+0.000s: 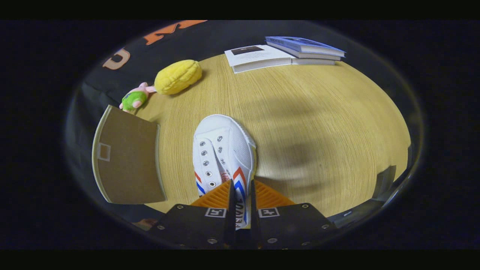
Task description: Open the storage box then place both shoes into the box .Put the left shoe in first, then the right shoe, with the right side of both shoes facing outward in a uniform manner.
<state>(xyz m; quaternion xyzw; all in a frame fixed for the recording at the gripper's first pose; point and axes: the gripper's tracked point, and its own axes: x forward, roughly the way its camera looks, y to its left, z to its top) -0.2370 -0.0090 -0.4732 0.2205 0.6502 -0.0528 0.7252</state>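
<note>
White canvas is seen between the fingers (240, 193): a shoe (222, 153) is pinched by its right side wall, with both fingers drawn nearly together on the thin fabric. The shoe is marked with red and blue chevrons on its sides and has empty metal eyelets; its toe is pointed away from the fingers. Whether the shoe is lifted or resting on the counter (318, 123) cannot be told. A blurred dark shadow is cast on the pale wood counter to the right of the shoe. To the left of the shoe, a brown cardboard flap (125, 161) of the storage box is seen, with a small pale rectangle on it. Beyond the flap, a green and pink plush toy (134, 99) lies just beside a yellow plush toy (177, 76). At the far side of the counter, a white book (258, 57) is laid beside two stacked books (305, 48).
</note>
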